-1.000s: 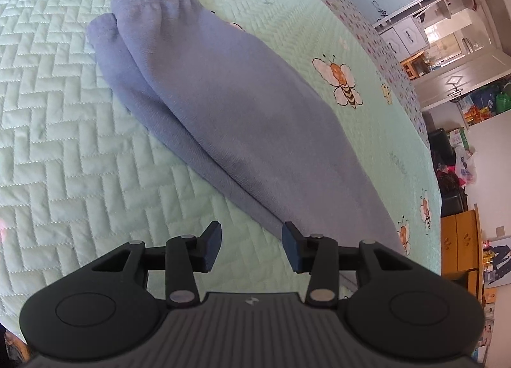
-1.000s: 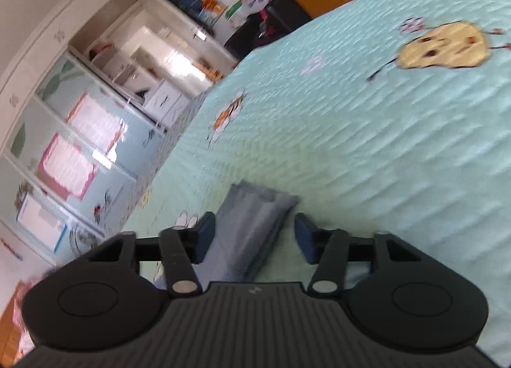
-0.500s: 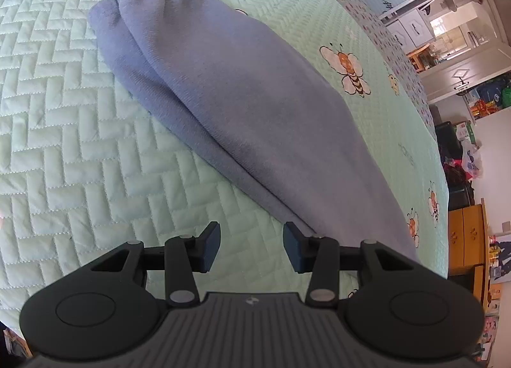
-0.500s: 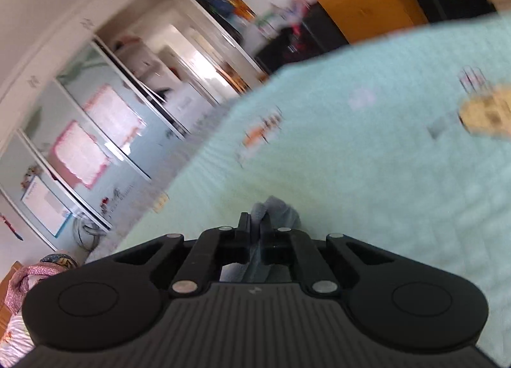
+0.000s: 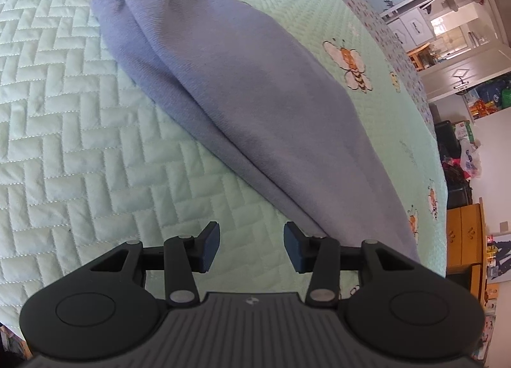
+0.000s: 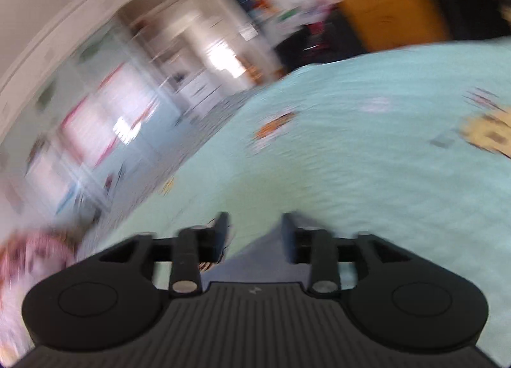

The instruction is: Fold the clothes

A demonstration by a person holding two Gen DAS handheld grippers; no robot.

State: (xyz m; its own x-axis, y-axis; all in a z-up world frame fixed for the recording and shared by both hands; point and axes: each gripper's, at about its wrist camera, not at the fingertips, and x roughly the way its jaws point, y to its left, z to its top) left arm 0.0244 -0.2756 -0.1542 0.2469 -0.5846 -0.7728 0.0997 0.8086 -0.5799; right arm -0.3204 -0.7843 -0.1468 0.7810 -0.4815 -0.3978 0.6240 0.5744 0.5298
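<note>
Under me spreads a pale green quilted bedspread (image 5: 80, 118) stitched in zigzags and printed with cartoon bees (image 5: 349, 66). Past its edge I see a white doorway (image 5: 460, 45) bright with daylight, an orange wooden cabinet (image 5: 464, 237), and pale blue wardrobe doors (image 6: 89, 118), blurred.
</note>
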